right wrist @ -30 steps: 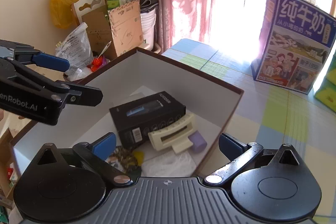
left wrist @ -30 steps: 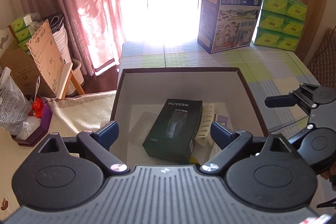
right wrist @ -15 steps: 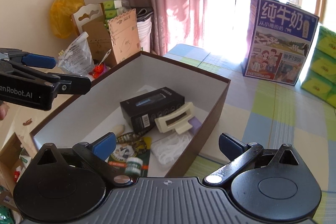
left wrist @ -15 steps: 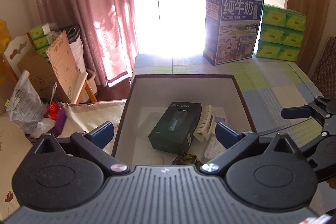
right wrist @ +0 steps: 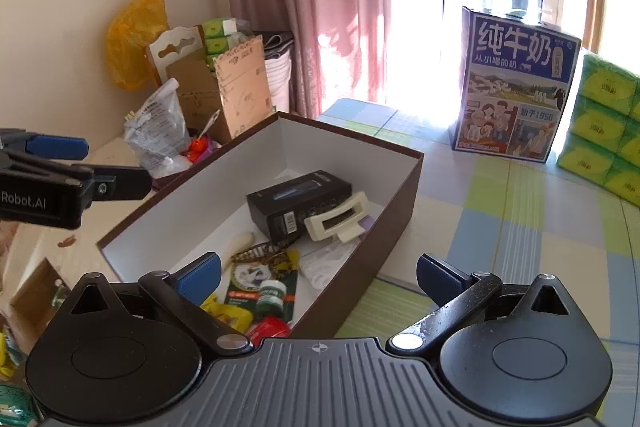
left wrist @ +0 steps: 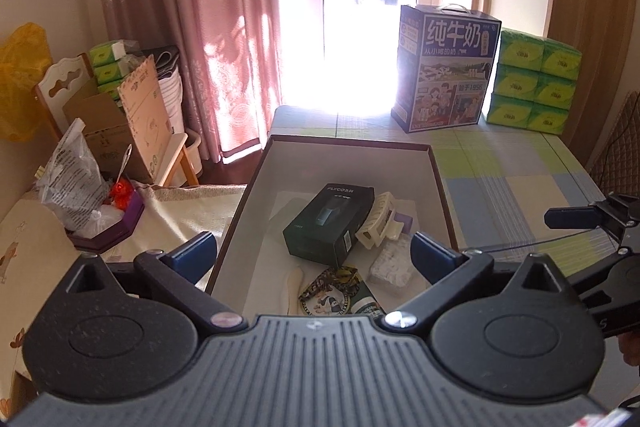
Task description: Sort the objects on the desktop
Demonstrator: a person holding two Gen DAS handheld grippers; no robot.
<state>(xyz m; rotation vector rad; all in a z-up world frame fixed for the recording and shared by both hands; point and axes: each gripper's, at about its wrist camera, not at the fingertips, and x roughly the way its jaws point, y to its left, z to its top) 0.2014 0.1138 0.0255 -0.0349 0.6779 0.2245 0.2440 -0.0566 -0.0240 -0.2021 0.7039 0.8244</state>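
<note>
Both tongs, left point(left wrist: 314, 253) and right point(right wrist: 318, 275), gaped wide and empty above the brown box point(right wrist: 404, 183) on the worktop point(right wrist: 520, 227); black carton point(right wrist: 298, 201), cream clip point(right wrist: 340, 221) lay inside it.

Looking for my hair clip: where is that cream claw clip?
In both views, the cream claw clip lies inside the brown box, leaning against the black carton.

The brown cardboard box point(left wrist: 436, 171) loses its near end behind the gripper body. The red packet point(right wrist: 269, 330) and yellow packet point(right wrist: 228, 313) peek out half-hidden; their labels are unreadable.
</note>
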